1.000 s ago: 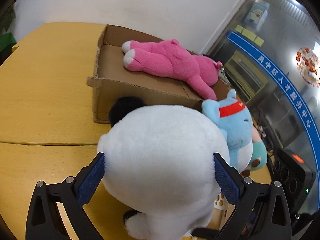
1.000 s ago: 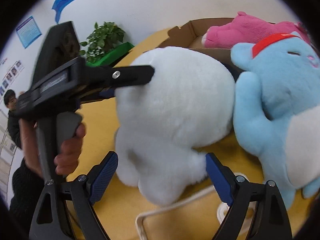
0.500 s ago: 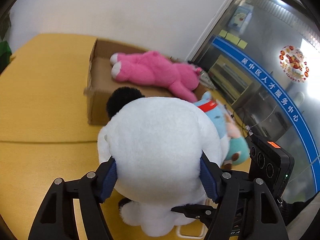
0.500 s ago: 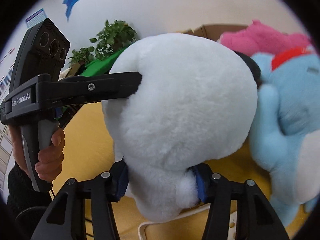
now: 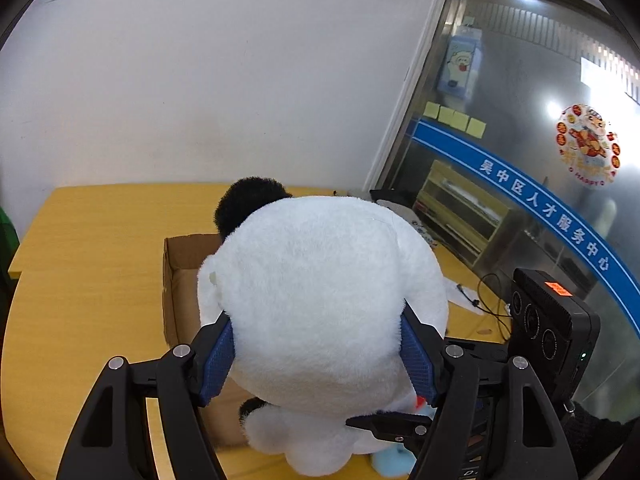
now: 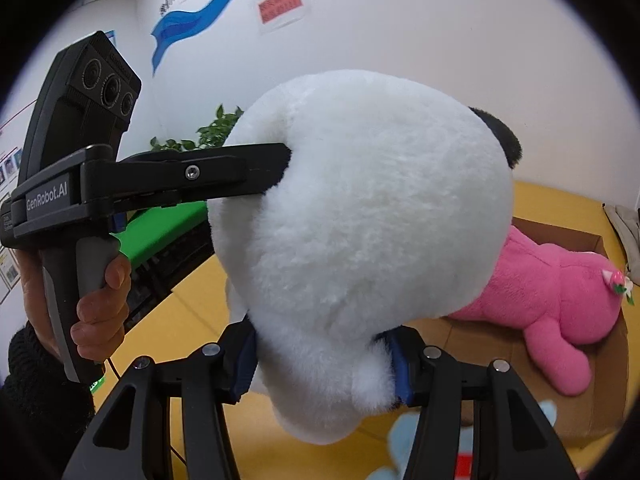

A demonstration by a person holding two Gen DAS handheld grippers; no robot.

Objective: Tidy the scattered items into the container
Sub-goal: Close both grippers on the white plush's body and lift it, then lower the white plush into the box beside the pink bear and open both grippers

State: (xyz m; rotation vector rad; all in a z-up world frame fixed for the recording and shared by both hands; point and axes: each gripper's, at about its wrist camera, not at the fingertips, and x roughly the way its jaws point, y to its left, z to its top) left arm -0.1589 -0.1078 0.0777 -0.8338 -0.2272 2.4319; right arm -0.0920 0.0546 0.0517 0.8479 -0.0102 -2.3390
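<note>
Both tongs, left and right, tilted downward, clamped on white plush panda.

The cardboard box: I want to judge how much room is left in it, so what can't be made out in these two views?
- Left wrist view: the white plush, clamped by the left gripper, hides most of the cardboard box; only one corner shows.
- Right wrist view: the plush covers the near half of the box and part of the pink plush; the right gripper covers more.
- The blue plush is mostly hidden behind the gripper's frame.
</note>
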